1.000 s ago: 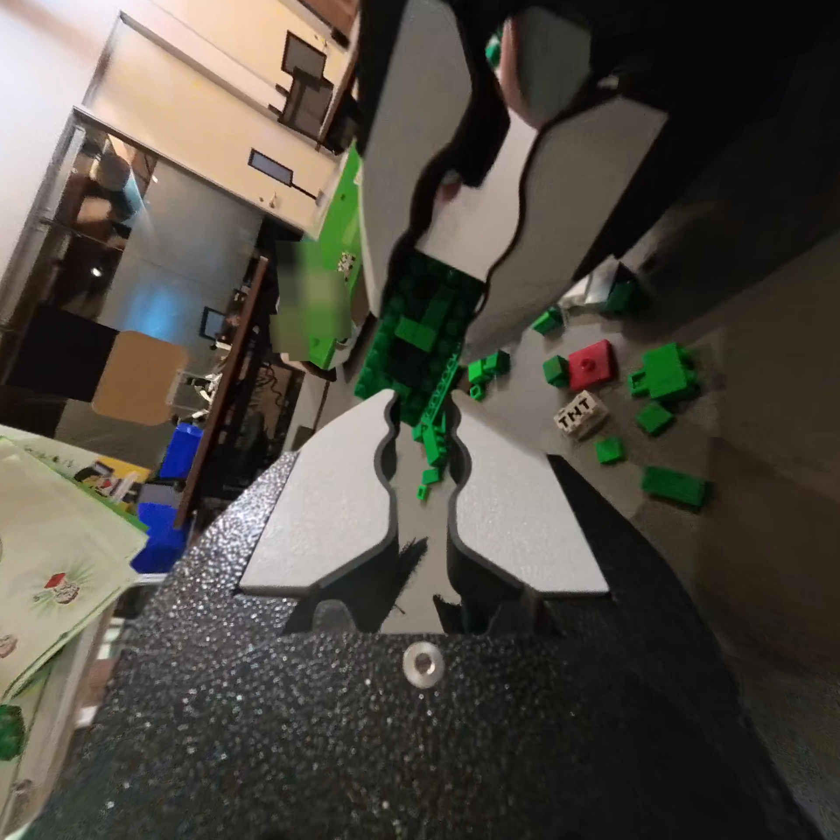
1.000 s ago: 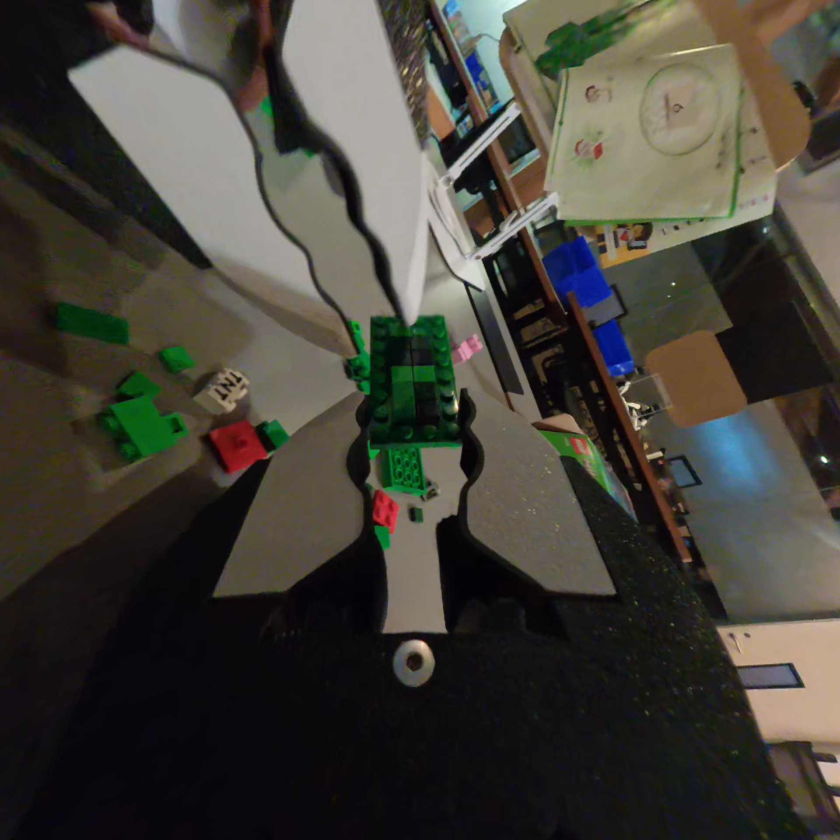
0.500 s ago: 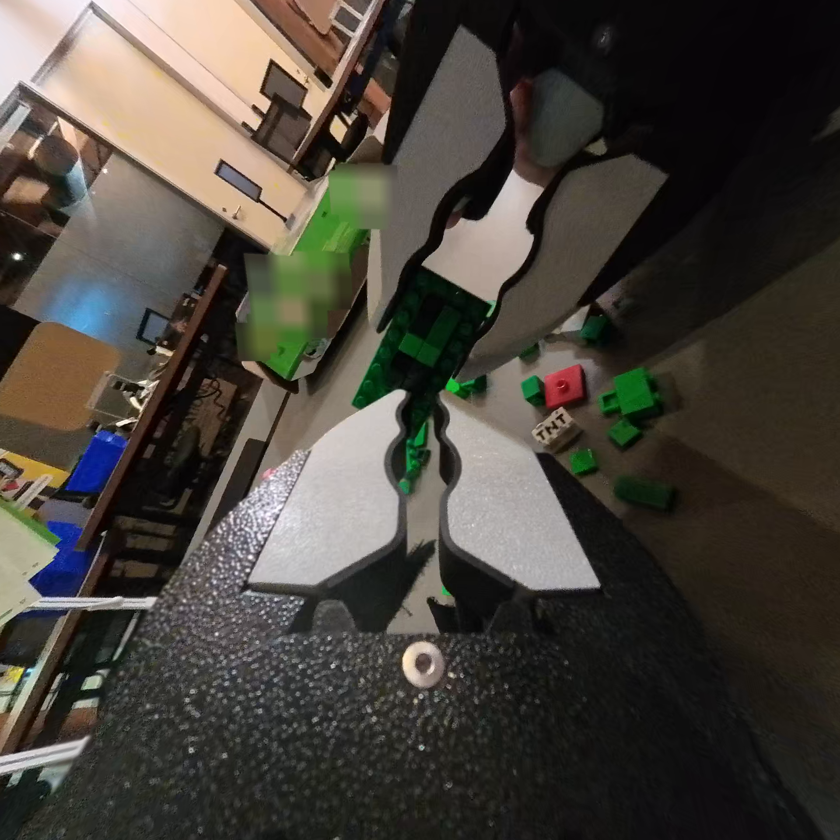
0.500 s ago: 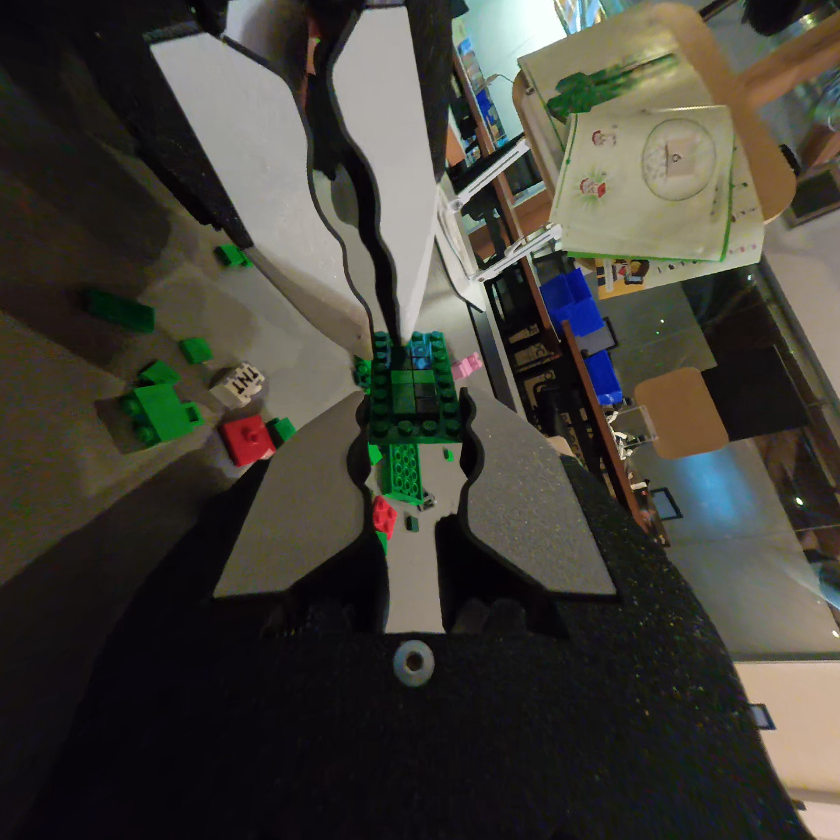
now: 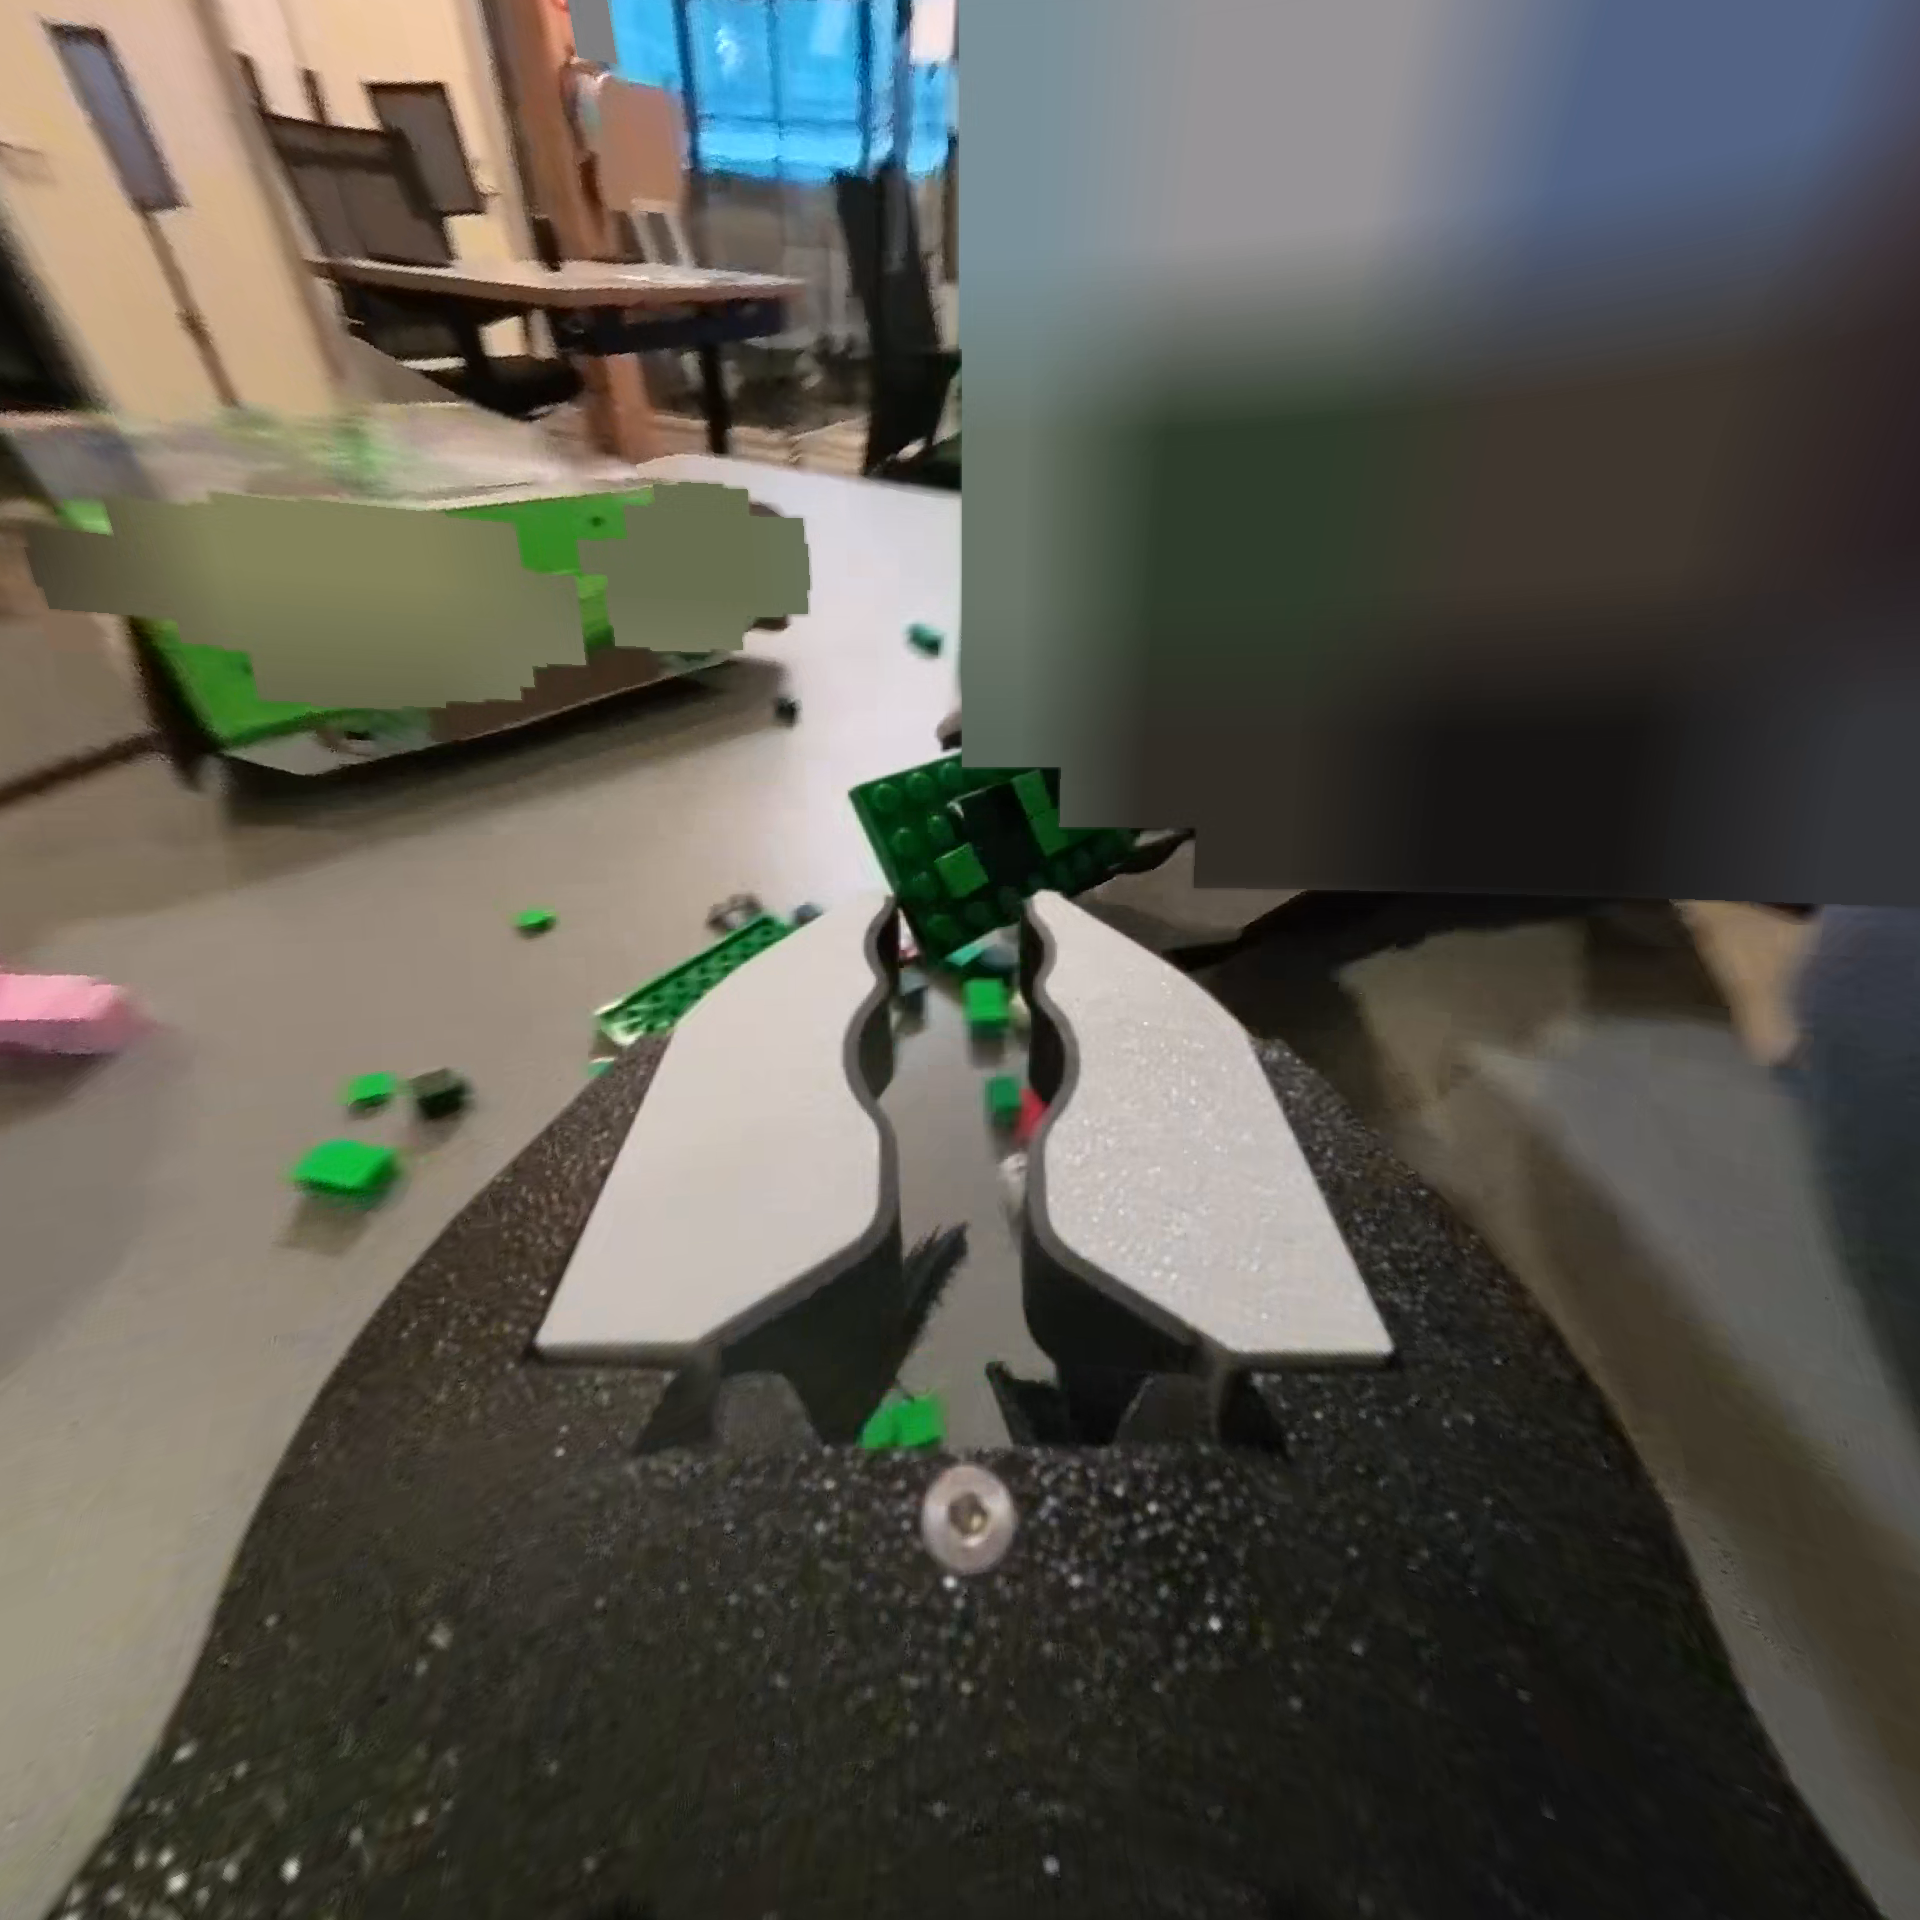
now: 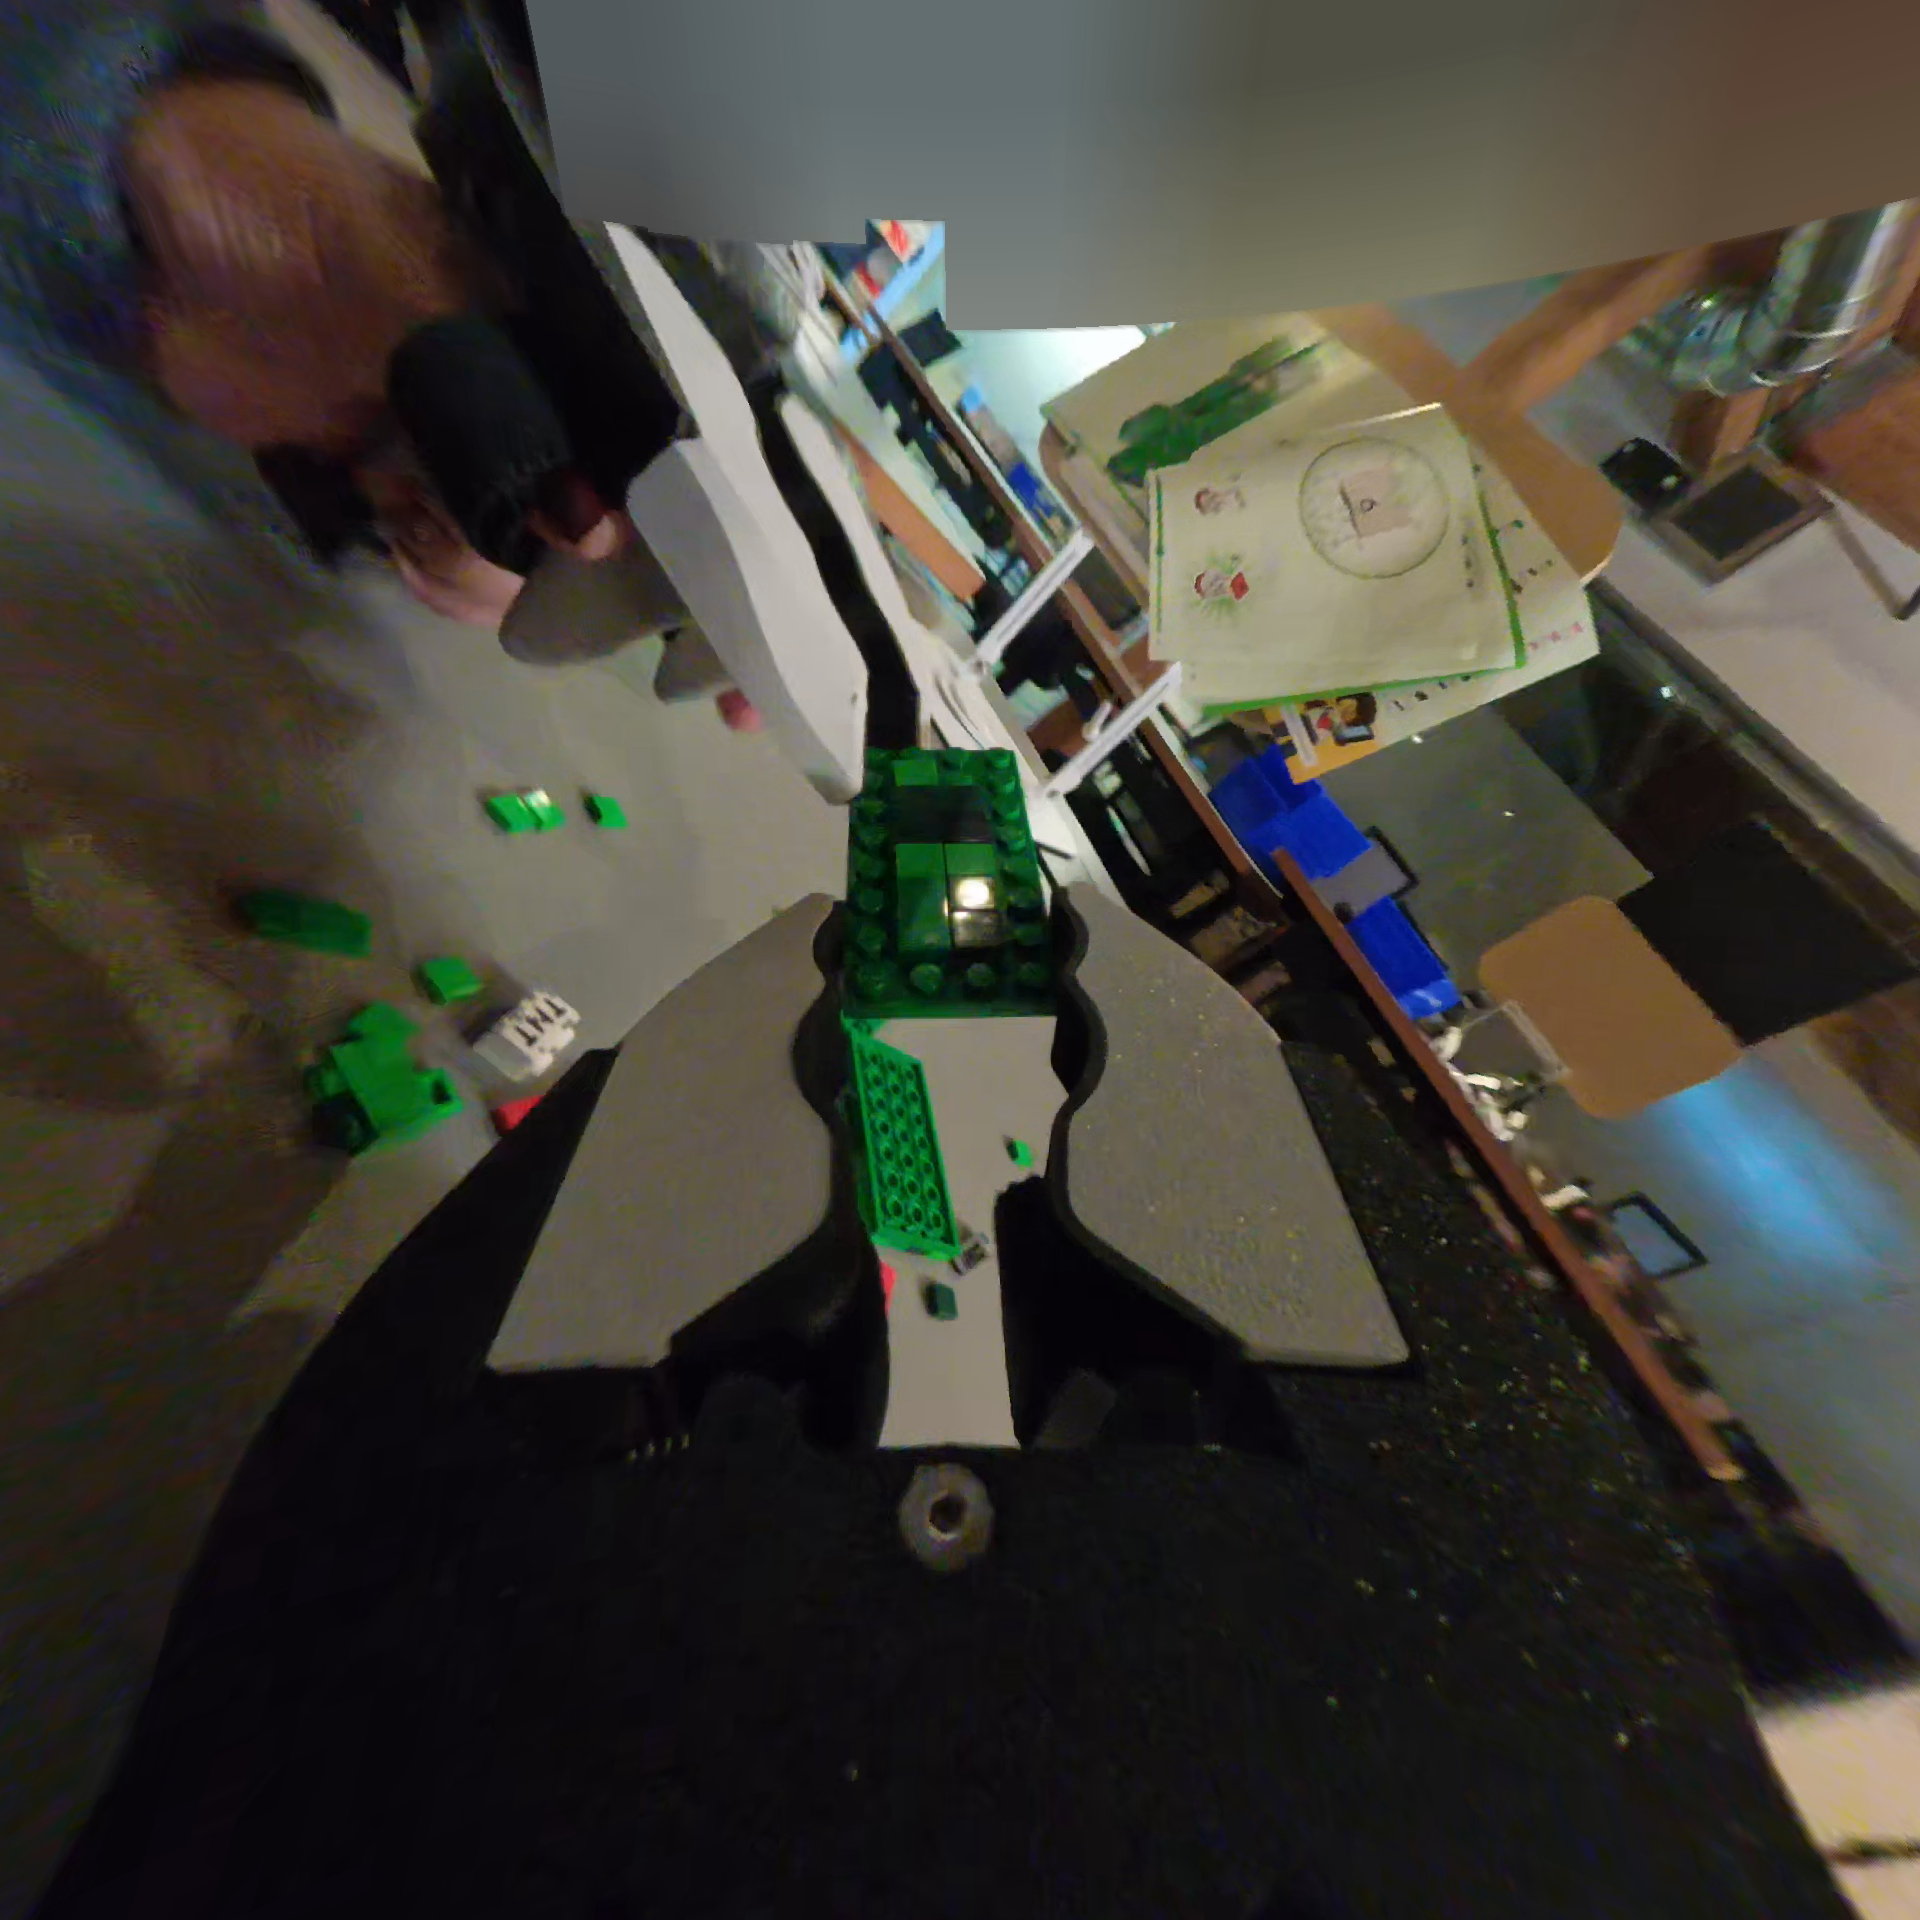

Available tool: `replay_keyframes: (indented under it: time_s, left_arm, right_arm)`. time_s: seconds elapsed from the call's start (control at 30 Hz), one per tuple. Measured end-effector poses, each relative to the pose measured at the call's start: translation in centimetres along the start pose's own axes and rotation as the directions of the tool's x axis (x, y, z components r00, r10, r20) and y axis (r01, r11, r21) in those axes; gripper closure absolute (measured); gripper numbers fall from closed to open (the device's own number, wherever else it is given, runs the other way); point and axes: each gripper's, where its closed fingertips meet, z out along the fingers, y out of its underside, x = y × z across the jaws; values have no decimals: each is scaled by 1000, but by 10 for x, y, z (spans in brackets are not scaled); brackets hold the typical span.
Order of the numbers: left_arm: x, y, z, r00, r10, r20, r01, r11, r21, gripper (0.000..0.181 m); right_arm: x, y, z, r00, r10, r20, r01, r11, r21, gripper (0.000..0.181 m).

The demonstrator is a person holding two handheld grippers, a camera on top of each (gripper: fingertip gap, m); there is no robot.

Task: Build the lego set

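A dark green plate build (image 6: 935, 883) with black and green tiles on top is clamped across its width by my right gripper (image 6: 951, 914), above the grey table. It also shows tilted in the left wrist view (image 5: 966, 862). My left gripper (image 5: 961, 920) has its jaws a narrow gap apart, and the build's lower corner sits at its tips. In the right wrist view the left gripper (image 6: 873, 743) meets the build's far end. Nothing else is between its fingers. A blur patch hides the right gripper in the left wrist view.
A long light green plate (image 6: 904, 1143) lies on the table under the build. Loose green bricks (image 6: 384, 1081), a white printed block (image 6: 525, 1029) and a red brick (image 6: 514, 1112) lie to the left. A booklet (image 6: 1340, 551) stands behind. A green box (image 5: 208, 675) and a pink piece (image 5: 57, 1013) show too. My left and right fingertips are right by each other.
The left gripper has swung round to a level pose and closed in on the build's end. The right gripper still holds the build. The left jaw gap looks unchanged.
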Motion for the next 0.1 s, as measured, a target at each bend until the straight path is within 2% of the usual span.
replay_keyframes:
  time_s: [0.1]
  left_arm:
    - [13,-18,-8,956,-197,-219,227,967,118,173]
  right_arm:
    - [1,-7,-3,989,138,61,-142,987,76,145]
